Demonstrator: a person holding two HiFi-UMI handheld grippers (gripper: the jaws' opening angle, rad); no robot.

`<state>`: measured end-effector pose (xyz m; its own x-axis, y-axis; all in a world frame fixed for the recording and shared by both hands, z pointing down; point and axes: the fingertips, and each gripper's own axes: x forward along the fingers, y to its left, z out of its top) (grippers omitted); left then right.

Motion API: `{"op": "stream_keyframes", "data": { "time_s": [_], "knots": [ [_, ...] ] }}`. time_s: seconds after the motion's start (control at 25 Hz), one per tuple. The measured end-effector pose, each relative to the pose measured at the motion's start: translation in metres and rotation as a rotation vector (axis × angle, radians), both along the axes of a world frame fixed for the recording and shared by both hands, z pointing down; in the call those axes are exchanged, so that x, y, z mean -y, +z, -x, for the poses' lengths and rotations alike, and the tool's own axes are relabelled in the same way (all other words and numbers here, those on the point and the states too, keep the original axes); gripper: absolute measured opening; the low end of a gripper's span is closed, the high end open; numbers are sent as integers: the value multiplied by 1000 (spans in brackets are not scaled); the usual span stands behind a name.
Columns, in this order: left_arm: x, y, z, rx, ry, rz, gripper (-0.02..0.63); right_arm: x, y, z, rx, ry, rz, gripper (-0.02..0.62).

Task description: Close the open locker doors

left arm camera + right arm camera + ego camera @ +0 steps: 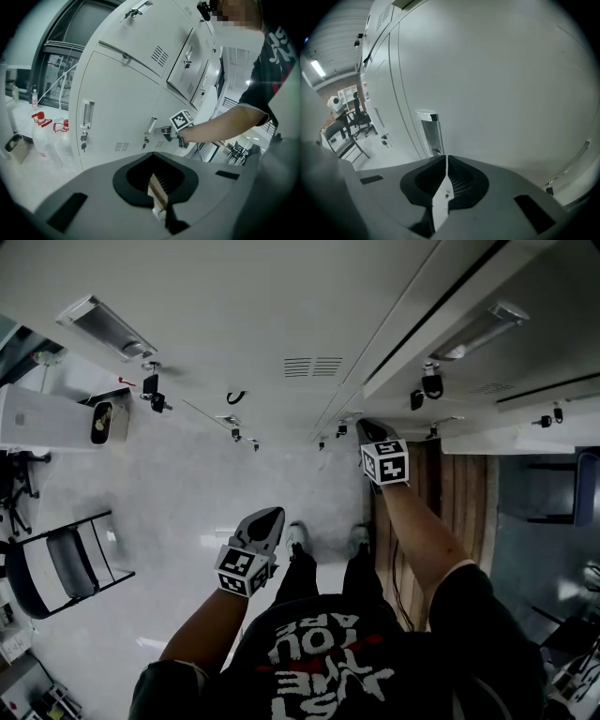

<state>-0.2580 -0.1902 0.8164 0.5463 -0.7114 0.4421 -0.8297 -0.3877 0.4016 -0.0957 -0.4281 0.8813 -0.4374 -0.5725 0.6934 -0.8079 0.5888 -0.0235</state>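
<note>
White lockers (281, 324) fill the top of the head view, and the left gripper view shows them as a bank of doors (117, 93) with recessed handles (86, 114) and keys. My right gripper (368, 427) is shut with nothing in it. Its tip rests against a lower locker door (501, 84), just beside that door's handle recess (431, 133). The left gripper view shows it there too, right gripper (168, 133) on the door next to a handle (151, 125). My left gripper (267, 519) hangs back from the lockers, shut and empty (153, 177). Whether this door stands ajar I cannot tell.
A black folding chair (66, 563) stands on the pale floor at the left. Plastic bottles (44, 140) and a cup (14, 145) sit on a white surface left of the lockers. Wood flooring (455, 488) lies to the right. Office chairs (356, 117) stand further down the room.
</note>
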Motion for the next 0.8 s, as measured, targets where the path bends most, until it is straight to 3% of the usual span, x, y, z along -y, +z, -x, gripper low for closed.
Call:
{"op": "stream_keyframes", "data": {
  "time_s": [0.12, 0.32, 0.56, 0.8],
  "knots": [
    [2, -1, -5, 3, 6, 0, 3, -8, 1, -16, -49, -38, -4, 44],
    [8, -10, -19, 8, 15, -9, 3, -36, -7, -38, -39, -71, 23, 44],
    [23, -39, -47, 13, 27, -53, 3, -76, -42, -61, 37, -123, 26, 44],
    [37, -73, -75, 30, 28, -94, 3, -89, -104, -88, 118, -168, -30, 44]
  ]
}}
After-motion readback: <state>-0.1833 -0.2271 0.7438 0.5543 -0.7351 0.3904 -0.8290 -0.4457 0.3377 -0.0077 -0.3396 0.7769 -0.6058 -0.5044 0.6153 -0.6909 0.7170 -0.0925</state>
